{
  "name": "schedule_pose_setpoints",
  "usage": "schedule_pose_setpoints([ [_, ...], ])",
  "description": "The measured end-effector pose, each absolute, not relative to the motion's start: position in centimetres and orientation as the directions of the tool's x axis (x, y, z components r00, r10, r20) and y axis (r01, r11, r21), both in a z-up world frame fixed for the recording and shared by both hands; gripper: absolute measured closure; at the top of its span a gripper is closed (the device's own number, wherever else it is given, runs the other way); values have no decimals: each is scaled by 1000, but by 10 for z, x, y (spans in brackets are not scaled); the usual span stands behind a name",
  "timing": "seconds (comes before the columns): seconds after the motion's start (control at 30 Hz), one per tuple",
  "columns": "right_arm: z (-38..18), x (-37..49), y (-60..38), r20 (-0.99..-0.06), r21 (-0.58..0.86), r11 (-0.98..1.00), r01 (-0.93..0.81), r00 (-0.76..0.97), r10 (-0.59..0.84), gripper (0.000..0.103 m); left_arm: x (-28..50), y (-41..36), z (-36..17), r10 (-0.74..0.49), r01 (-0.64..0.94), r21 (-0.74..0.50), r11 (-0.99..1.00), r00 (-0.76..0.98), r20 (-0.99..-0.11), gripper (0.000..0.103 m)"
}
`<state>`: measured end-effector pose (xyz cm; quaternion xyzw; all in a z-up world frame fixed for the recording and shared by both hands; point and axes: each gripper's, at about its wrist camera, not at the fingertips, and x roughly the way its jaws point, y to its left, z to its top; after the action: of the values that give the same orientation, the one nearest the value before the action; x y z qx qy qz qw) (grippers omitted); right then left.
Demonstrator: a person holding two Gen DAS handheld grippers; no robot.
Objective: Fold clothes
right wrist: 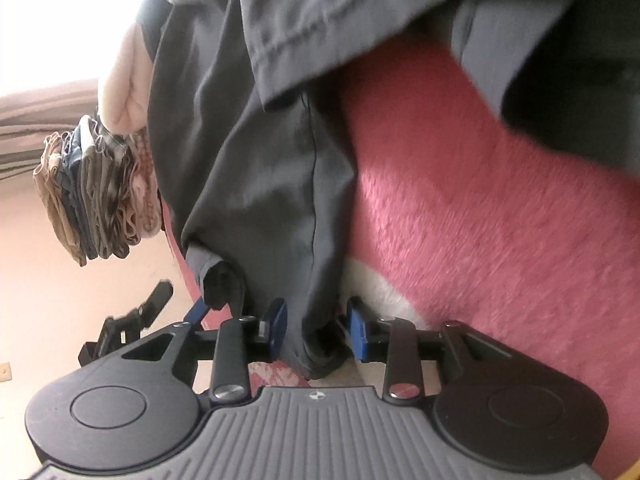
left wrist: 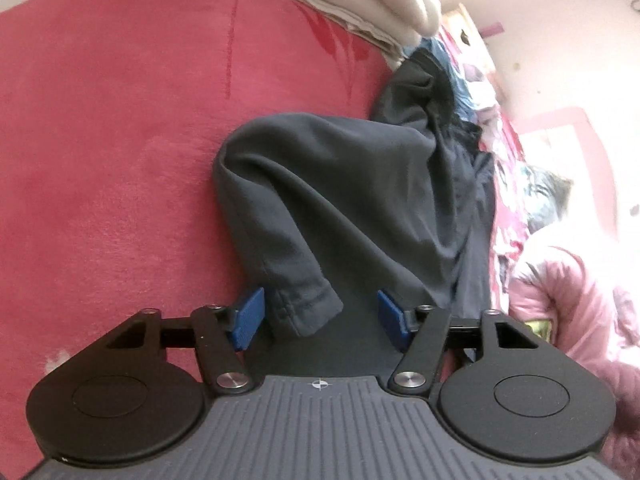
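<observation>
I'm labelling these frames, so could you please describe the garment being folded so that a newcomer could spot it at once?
Find the pink-red blanket covering the surface. On it lies the dark grey garment, its cuffed sleeve end between the left gripper pads. Unlike the pale folded stack behind, it is dark and loosely spread.

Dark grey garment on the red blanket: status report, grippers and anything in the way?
Left gripper open, cuff between pads. Right gripper open around a fold. Dark grey garment lies on red blanket. Stack of folded clothes beside it, clear.
</observation>
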<state>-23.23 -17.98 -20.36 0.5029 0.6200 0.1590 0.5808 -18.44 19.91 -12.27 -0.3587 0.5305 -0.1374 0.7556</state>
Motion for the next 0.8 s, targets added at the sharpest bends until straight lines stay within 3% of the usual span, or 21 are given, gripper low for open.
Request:
schedule_pose_setpoints([
  [0.13,-211,-236,-164,-549,786,447,427,149,823,68,-186,195,-126,-581,-176,-689,703,417,-699,70],
  [0.2,-213,-237,-158,-543,788,450,420,132,829,70,-186,195,-126,-585,-179,-697,695,422,-692,90],
  [0.3,-216,-239,-144,-539,790,461,404,101,836,70,-188,202,-121,-563,-177,-692,700,458,-687,100],
  [0.33,-217,-239,-141,-543,790,468,396,99,834,73,-189,207,-118,-550,-179,-686,705,474,-688,102],
  [0.37,-217,-239,-139,-552,787,478,391,100,828,84,-191,211,-115,-536,-180,-681,710,489,-688,103],
  [0.47,-212,-238,-144,-562,791,484,376,131,817,100,-196,225,-106,-498,-186,-658,729,515,-697,103],
  [0.53,-202,-236,-153,-559,804,483,346,162,813,100,-200,235,-101,-479,-191,-642,742,519,-708,103],
  [0.67,-185,-230,-176,-565,809,490,326,198,801,100,-202,233,-103,-558,-163,-683,712,459,-691,103],
  [0.73,-175,-227,-185,-586,800,519,302,206,783,100,-203,231,-104,-595,-151,-703,695,428,-680,95],
  [0.8,-163,-222,-196,-593,800,536,269,223,773,100,-200,220,-107,-623,-116,-712,693,400,-672,70],
])
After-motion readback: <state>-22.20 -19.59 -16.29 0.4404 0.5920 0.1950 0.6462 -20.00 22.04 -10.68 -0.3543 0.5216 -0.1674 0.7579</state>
